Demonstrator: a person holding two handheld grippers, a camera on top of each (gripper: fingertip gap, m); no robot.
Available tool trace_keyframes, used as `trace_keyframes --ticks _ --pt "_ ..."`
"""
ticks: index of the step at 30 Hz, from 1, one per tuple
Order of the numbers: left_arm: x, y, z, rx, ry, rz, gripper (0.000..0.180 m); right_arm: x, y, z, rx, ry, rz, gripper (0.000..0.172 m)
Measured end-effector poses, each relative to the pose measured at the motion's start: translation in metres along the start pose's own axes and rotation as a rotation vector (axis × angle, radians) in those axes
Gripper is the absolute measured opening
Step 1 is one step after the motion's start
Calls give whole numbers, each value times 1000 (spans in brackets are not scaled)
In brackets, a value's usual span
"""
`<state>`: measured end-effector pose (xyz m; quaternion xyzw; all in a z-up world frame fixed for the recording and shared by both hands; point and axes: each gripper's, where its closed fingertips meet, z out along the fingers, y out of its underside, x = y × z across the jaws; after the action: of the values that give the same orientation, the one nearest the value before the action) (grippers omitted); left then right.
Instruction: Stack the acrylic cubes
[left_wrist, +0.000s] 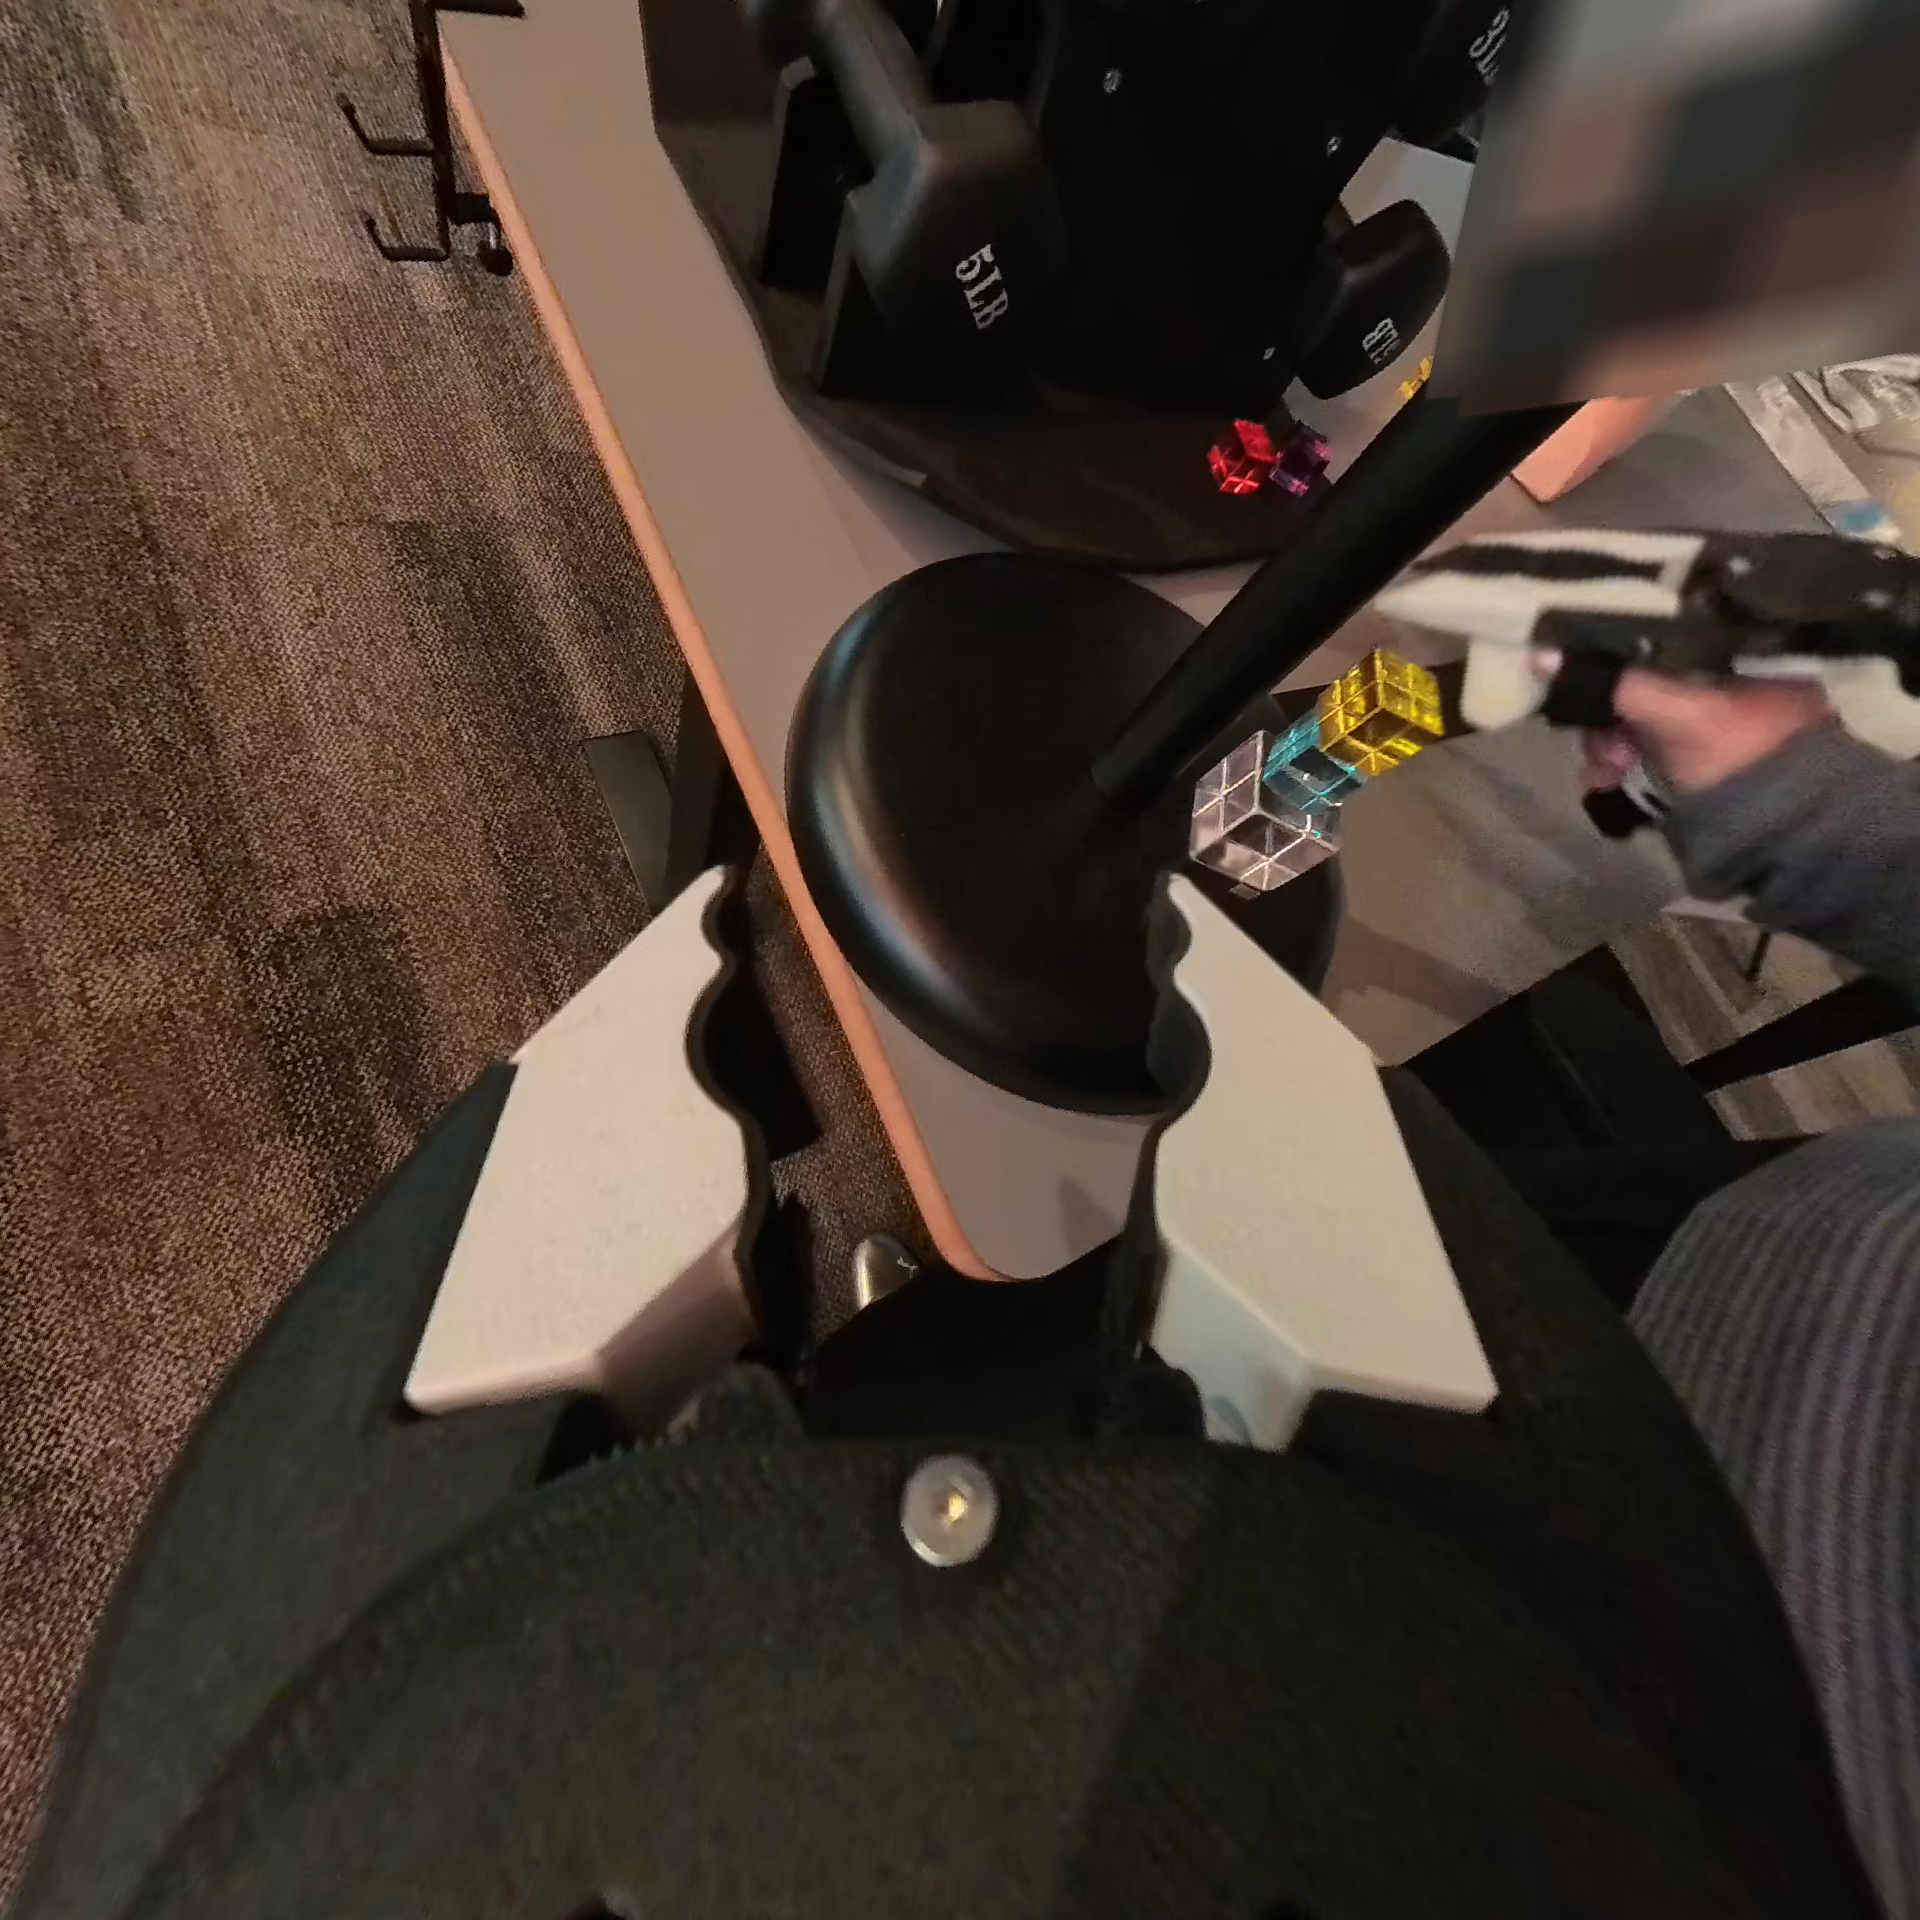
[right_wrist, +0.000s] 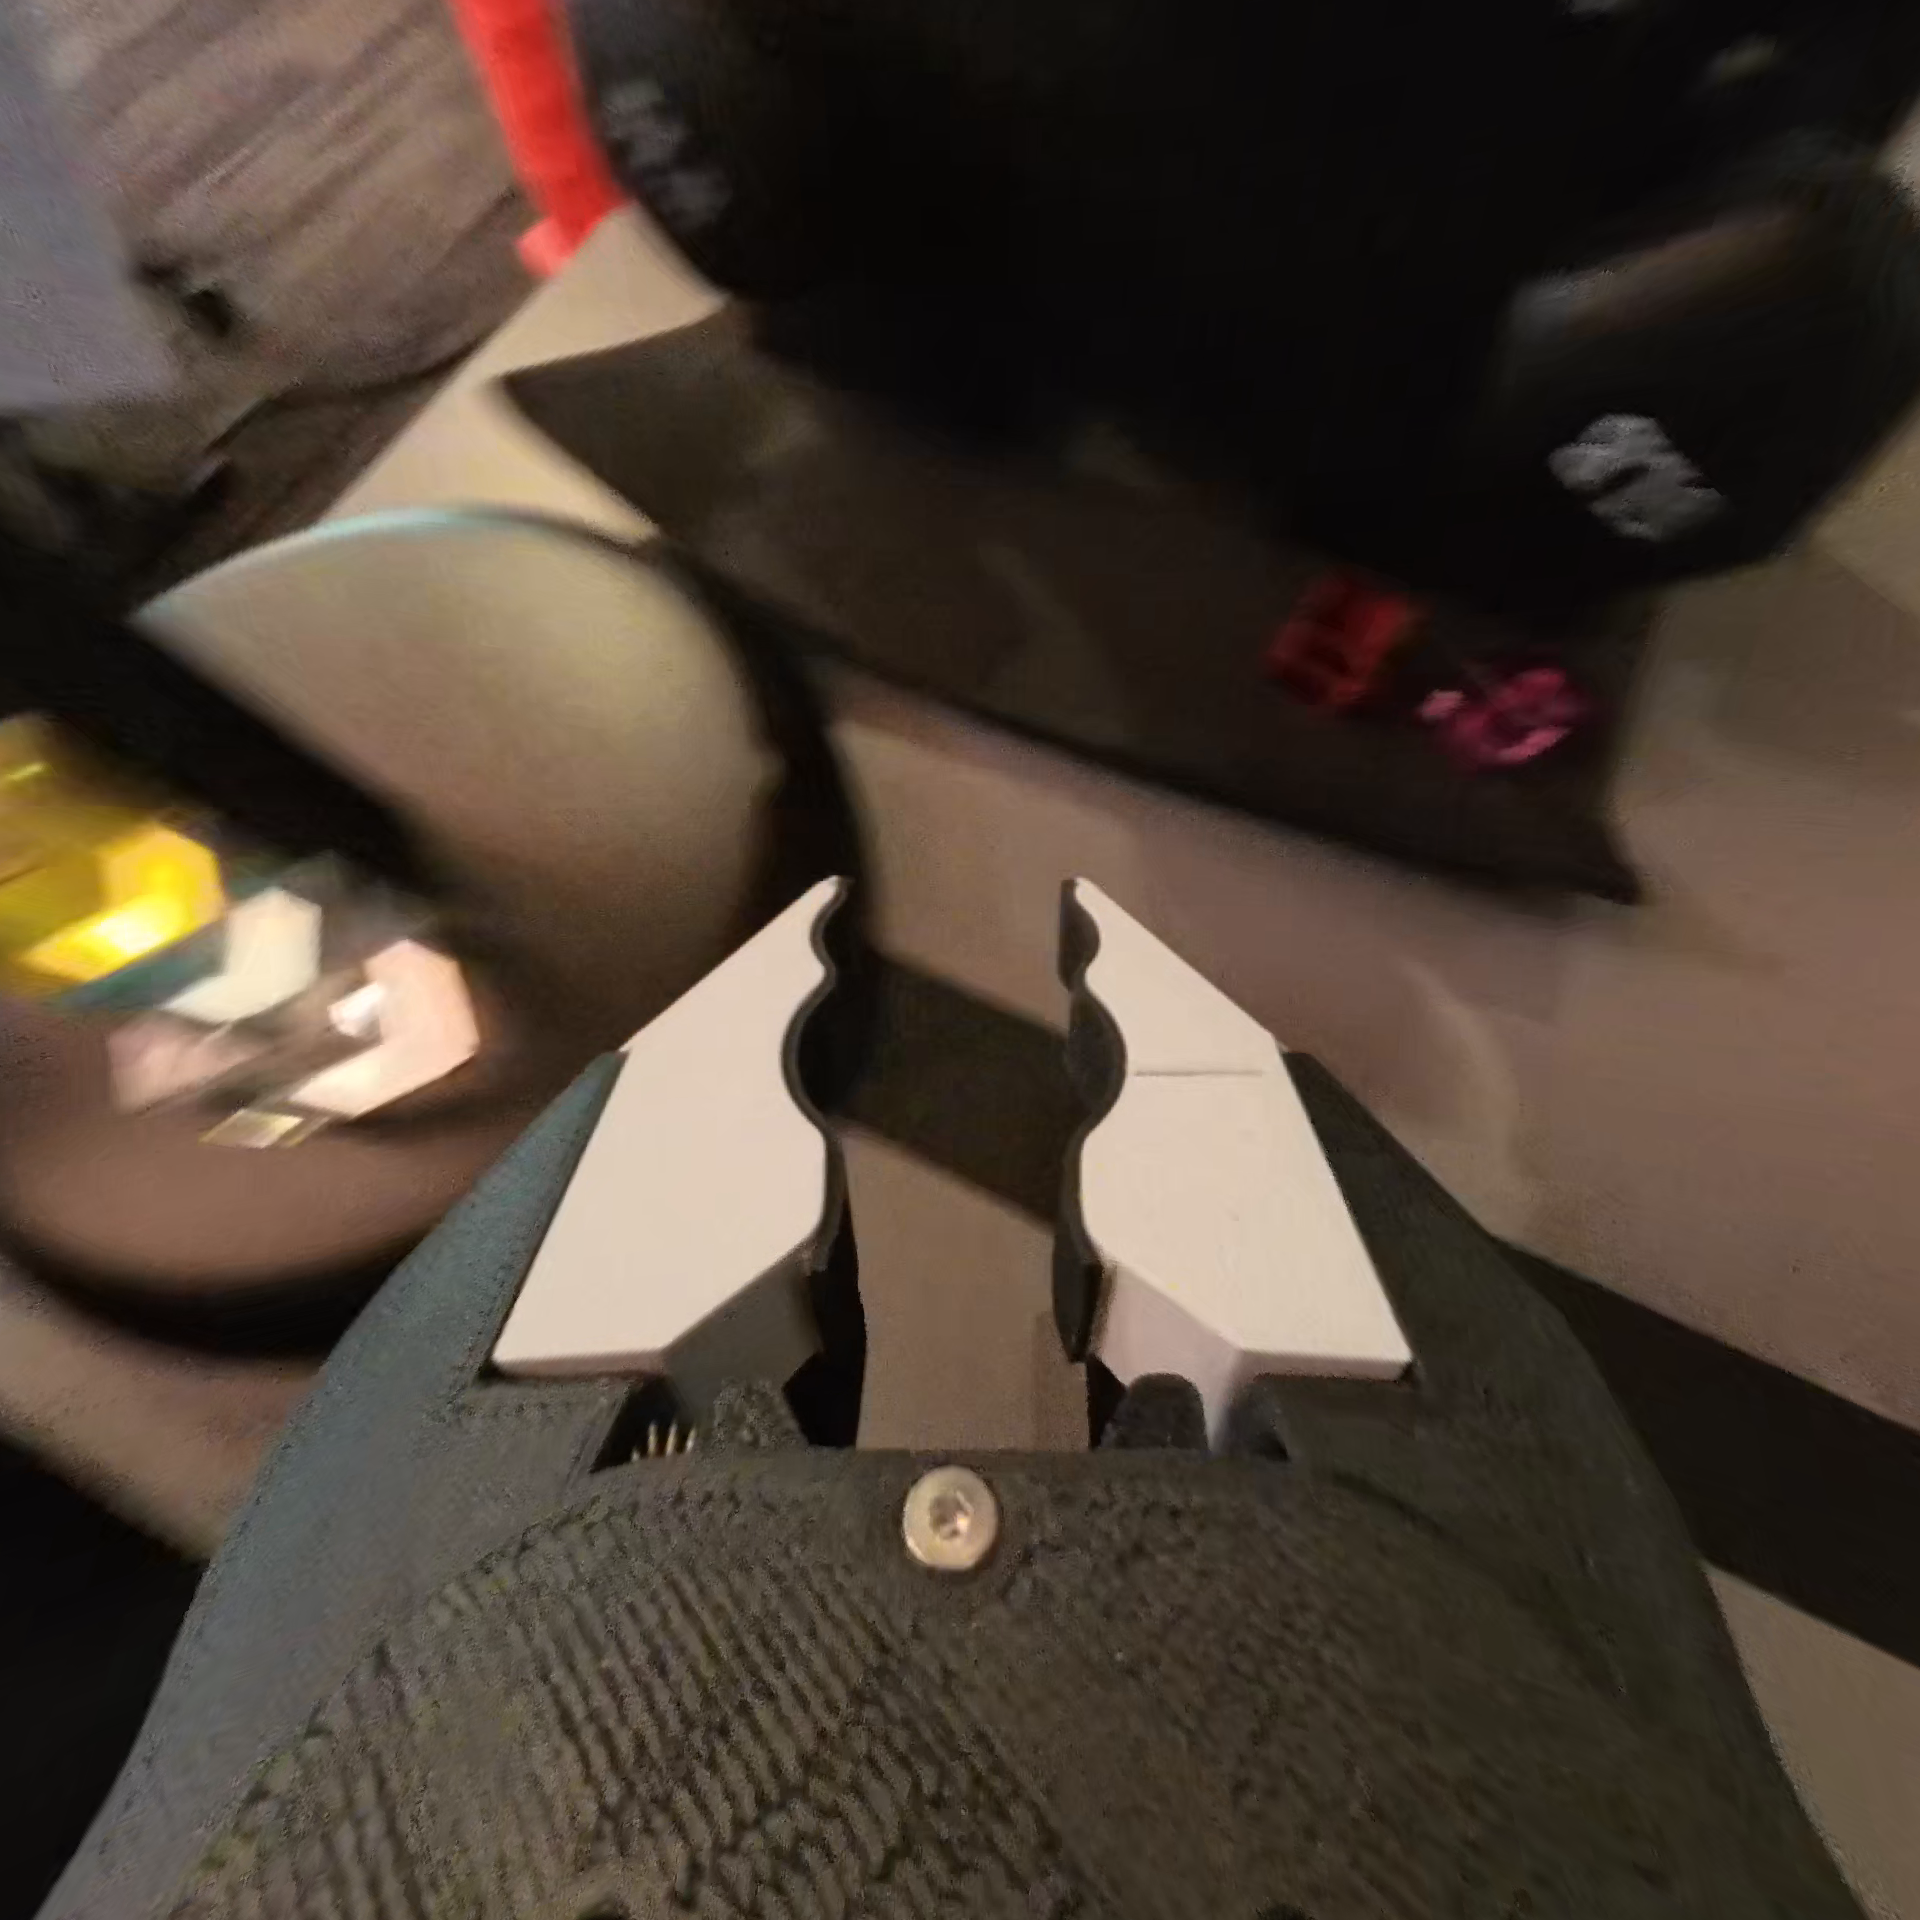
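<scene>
Jaws of both grippers spread, bare: left gripper (left_wrist: 940, 894) straddling table edge (left_wrist: 665, 582), right gripper (right_wrist: 951, 894) over open tabletop (right_wrist: 1558, 1091).

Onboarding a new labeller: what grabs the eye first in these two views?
The stack of clear, cyan and yellow cubes standing on the round black base, just beyond the open left gripper. Behind, black dumbbells on a rack, with red and purple cubes at its foot.

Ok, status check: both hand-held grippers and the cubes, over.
Left hand-held gripper open, straddling black round base at table edge. Right hand-held gripper open, nothing between fingers. Clear, teal, yellow cubes stacked on base.
</scene>
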<state>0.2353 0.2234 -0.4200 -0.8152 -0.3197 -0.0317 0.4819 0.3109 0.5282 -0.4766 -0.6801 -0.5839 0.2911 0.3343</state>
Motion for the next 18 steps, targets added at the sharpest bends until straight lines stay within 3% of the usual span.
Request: trace_keyframes --ticks 4,9,14,18 --pt "2 2 1 -15 3 -2 77 68 -15 50 2 133 145 49" --pt "4 0 1 -23 -1 4 77 99 -12 103 -79 233 252 54" --pt "2 4 -3 -37 -11 -3 77 111 -18 113 -65 350 175 44" --pt "3 8 -4 -48 -5 -3 77 109 -17 110 -77 370 27 25"
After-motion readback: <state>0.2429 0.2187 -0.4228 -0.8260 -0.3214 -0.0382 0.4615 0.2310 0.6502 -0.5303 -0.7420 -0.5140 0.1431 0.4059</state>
